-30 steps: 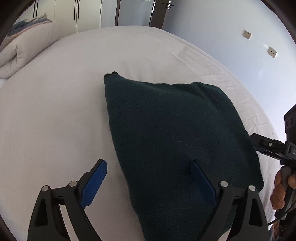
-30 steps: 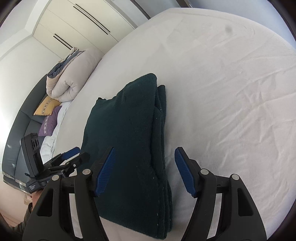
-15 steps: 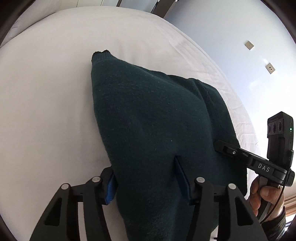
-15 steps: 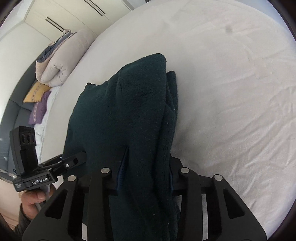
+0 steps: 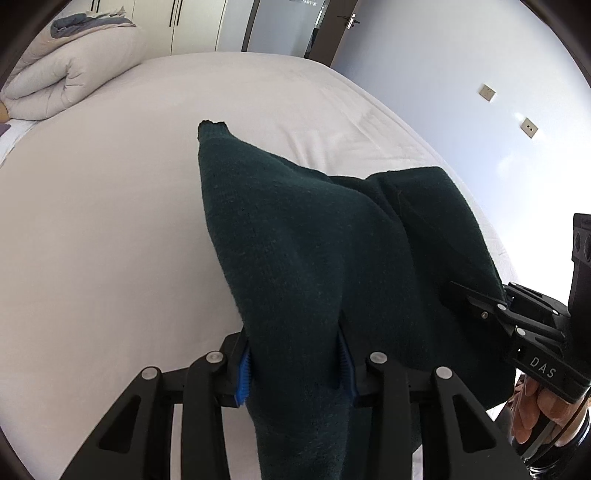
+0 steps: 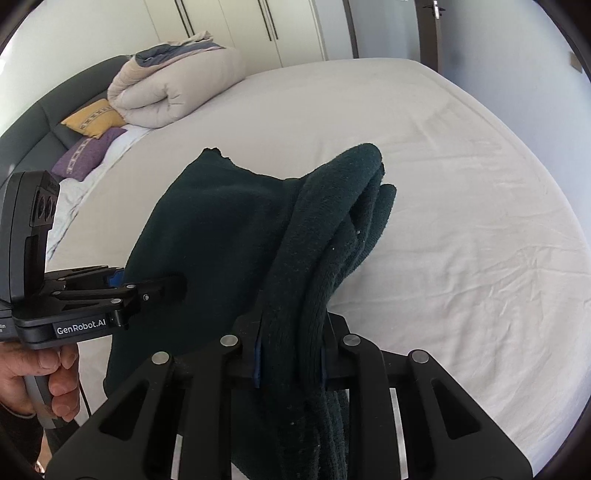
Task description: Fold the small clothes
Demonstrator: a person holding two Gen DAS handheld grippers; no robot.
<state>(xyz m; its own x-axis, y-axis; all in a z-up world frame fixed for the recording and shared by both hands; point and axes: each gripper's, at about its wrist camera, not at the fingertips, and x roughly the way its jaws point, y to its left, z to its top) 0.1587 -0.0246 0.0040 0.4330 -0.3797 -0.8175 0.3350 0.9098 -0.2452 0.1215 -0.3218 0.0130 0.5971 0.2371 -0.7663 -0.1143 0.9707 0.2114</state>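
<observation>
A dark green knitted garment [image 5: 314, 240], folded into several layers, lies on the white bed [image 5: 110, 221] with its near edge lifted. My left gripper [image 5: 295, 354] has its blue pads pressing the near left edge, and its jaws are still closing on the fabric. In the right wrist view the right gripper [image 6: 290, 354] pinches the thick layered right edge of the garment [image 6: 221, 229], its jaws also closing. The right gripper [image 5: 476, 299] shows at the right of the left wrist view. The left gripper [image 6: 147, 284] shows at the left of the right wrist view, held by a hand [image 6: 44, 376].
A rolled beige duvet [image 6: 177, 88] sits at the far left of the bed sheet [image 6: 461, 221], with a yellow pillow [image 6: 94, 118] and a purple pillow [image 6: 86, 155] beside it. Wardrobe doors [image 6: 240, 26] stand behind. A wall with sockets [image 5: 487, 92] runs along the right.
Both grippers went from open over the flat garment to closed on its near edge. They have raised that edge off the bed and pulled back; more of the room shows.
</observation>
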